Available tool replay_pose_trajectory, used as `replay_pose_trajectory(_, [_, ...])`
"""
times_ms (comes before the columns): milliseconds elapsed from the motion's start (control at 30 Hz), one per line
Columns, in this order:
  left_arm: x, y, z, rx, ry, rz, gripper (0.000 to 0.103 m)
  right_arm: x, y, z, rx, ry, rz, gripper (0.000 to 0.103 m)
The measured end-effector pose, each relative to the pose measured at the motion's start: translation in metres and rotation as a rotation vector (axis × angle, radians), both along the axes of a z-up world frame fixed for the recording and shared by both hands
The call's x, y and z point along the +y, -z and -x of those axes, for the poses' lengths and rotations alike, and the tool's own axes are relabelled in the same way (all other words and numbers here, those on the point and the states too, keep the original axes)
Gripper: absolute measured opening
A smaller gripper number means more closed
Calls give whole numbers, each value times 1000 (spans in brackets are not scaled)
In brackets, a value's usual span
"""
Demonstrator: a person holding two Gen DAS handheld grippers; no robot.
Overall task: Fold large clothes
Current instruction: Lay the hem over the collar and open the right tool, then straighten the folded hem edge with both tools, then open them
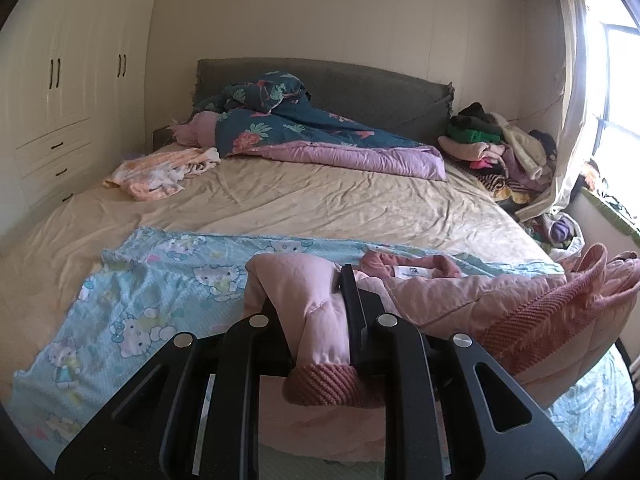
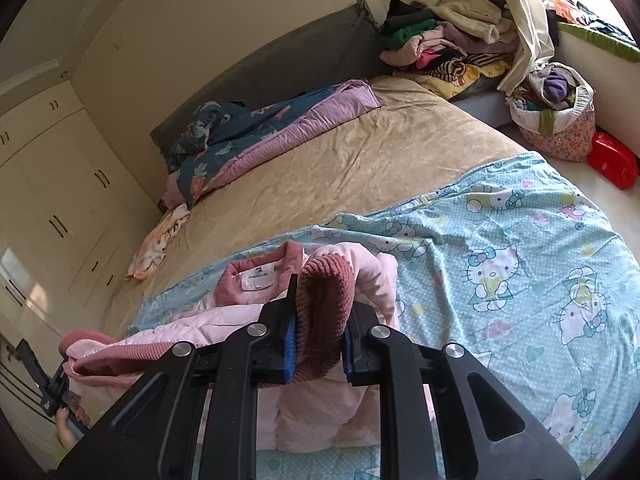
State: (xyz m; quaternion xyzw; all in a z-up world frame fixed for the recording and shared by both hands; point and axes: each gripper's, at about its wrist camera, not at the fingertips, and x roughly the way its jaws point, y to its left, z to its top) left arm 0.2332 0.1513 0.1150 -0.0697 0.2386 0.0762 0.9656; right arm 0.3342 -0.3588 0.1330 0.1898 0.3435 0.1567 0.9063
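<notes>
A pink padded jacket [image 1: 460, 296] with darker ribbed cuffs and collar lies on a light blue cartoon-cat sheet [image 1: 160, 280] at the near end of the bed. My left gripper [image 1: 316, 304] is shut on the jacket's sleeve just above its ribbed cuff [image 1: 332, 384]. My right gripper [image 2: 320, 320] is shut on the other ribbed cuff [image 2: 324, 308] of the jacket [image 2: 224, 332], held a little above the sheet [image 2: 500, 264]. The collar with its white label [image 2: 256, 278] faces up. The left gripper also shows at the far left of the right wrist view [image 2: 52, 388].
The bed [image 1: 320, 200] has a beige sheet. A teal and purple quilt [image 1: 320, 136] lies by the grey headboard. An orange-white garment [image 1: 160, 172] lies at far left. A clothes pile [image 1: 500, 148] sits at far right. A floral basket [image 2: 556, 120] and red box [image 2: 612, 164] stand on the floor.
</notes>
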Motion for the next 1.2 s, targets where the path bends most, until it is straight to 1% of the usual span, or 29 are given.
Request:
replay_pose_trajectory(100, [1, 5, -10, 16, -6, -10, 12, 1, 4, -8, 12, 7, -5, 16])
replay_pose_trajectory(233, [-1, 12, -20, 29, -6, -40, 12, 2, 11, -21, 23, 4, -9, 19])
replay_pose_trajectory(400, [1, 20, -33, 48, -2, -42, 12, -1, 21, -34, 29, -8, -73, 28])
replay_pose_trajectory(433, [1, 21, -35, 50, 0, -45, 12, -1, 21, -36, 28, -9, -79, 33])
replay_pose_trajectory(467, [1, 22, -37, 52, 1, -46, 12, -1, 22, -38, 22, -10, -86, 41])
replay_pose_trajectory(500, [1, 23, -40, 54, 3, -45, 12, -1, 22, -40, 16, -9, -90, 46])
replay_pose_trajectory(533, [1, 24, -42, 57, 5, -47, 12, -2, 23, -41, 8, -7, -93, 56])
replay_pose_trajectory(567, [0, 25, -44, 59, 6, -49, 12, -3, 24, -41, -4, 1, -97, 60])
replay_pose_trajectory(633, [1, 27, -47, 60, 9, -45, 12, -3, 27, -40, -25, -4, -116, 61])
replay_pose_trajectory(667, [0, 28, -49, 60, 10, -45, 12, -2, 29, -39, -31, -6, -116, 64])
replay_pose_trajectory(733, [-1, 31, -54, 65, 15, -47, 12, 3, 35, -35, -53, -9, -93, 70])
replay_pose_trajectory(867, [-5, 37, -62, 79, 29, -60, 13, 18, 53, -30, -66, -38, -30, 73])
replay_pose_trajectory(967, [-9, 41, -67, 84, 27, -82, 14, 28, 70, -30, -46, -55, 8, 74])
replay_pose_trajectory(1067, [-9, 42, -70, 83, 22, -76, 14, 36, 86, -29, -28, -66, 42, 78])
replay_pose_trajectory(1167, [-9, 44, -71, 90, 20, -71, 18, 40, 97, -28, -15, -68, 82, 80])
replay_pose_trajectory(1200, [-8, 44, -71, 89, 22, -62, 23, 41, 100, -28, -12, -68, 91, 81])
